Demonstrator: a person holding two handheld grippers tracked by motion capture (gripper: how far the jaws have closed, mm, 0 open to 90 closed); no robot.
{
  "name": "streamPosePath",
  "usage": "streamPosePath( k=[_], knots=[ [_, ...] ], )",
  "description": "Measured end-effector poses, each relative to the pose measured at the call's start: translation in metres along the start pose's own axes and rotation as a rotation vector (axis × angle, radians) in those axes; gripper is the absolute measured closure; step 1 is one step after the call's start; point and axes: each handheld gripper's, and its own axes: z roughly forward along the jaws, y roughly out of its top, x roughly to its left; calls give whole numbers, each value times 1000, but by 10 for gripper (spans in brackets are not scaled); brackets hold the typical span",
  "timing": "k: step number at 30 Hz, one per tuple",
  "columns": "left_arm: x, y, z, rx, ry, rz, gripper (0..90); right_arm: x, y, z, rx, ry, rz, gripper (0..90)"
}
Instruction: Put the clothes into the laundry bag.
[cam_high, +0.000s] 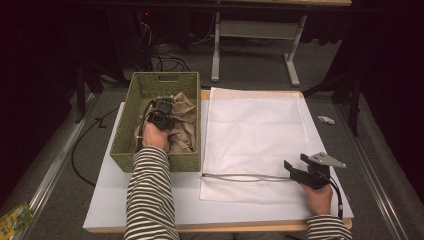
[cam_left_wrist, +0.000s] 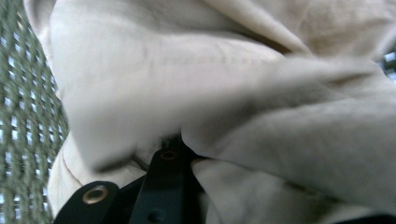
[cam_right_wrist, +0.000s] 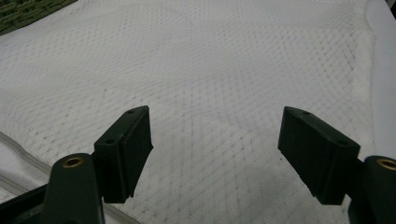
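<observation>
Left gripper (cam_high: 161, 113) tips are buried in beige cloth (cam_high: 182, 127), so can't tell if they pinch it. Cloth sits crumpled in a green woven basket (cam_high: 150, 86) at 10 o'clock on the white table (cam_high: 105, 192). Right gripper (cam_right_wrist: 215, 145), jaws spread wide, hovers at 4 o'clock over a white mesh bag (cam_high: 252, 130) lying flat w/ zipper along near edge. Dark room beyond.

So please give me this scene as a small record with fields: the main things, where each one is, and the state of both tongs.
basket: green woven basket at the table's left, holding beige cloth
cloth: beige cloth, crumpled inside the basket
bag: white mesh bag lying flat, right of the basket; zipper along its near edge
left tongs: left tongs down in the basket, pushed into the cloth; open or shut cannot be told
right tongs: right tongs open, over the bag's near right part
table: white table top
</observation>
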Motion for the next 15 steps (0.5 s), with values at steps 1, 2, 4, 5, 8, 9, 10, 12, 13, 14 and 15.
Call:
streamPosePath(
  k=[1, 2, 4, 5, 8, 9, 10, 12, 13, 14, 15],
  knots=[
    [2, -1, -4, -18, -6, 3, 741, 0, 0, 0, 0, 0, 0, 258],
    [4, -2, -9, -34, -13, -2, 741, 0, 0, 0, 2, -1, 4, 258],
    [9, -4, -21, -80, -46, -21, 741, 0, 0, 0, 2, 0, 1, 258],
    [9, -4, -21, -80, -46, -21, 740, 0, 0, 0, 2, 0, 1, 258],
    [13, -5, -32, -120, -73, -28, 741, 0, 0, 0, 0, 1, -2, 258],
    [14, -6, -38, -146, -79, -24, 742, 0, 0, 0, 1, 1, -3, 258],
    [15, -7, -41, -158, -88, -28, 742, 0, 0, 0, 1, 1, 1, 258],
    [16, -7, -47, -182, -108, -43, 745, 0, 0, 0, 1, 0, 5, 258],
    [17, -7, -49, -192, -116, -51, 746, 0, 0, 0, 2, 0, 5, 258],
    [17, -7, -52, -201, -125, -54, 747, 0, 0, 0, 2, 1, 1, 258],
    [17, -7, -52, -201, -125, -54, 748, 0, 0, 0, 1, 1, 1, 258]
  ],
)
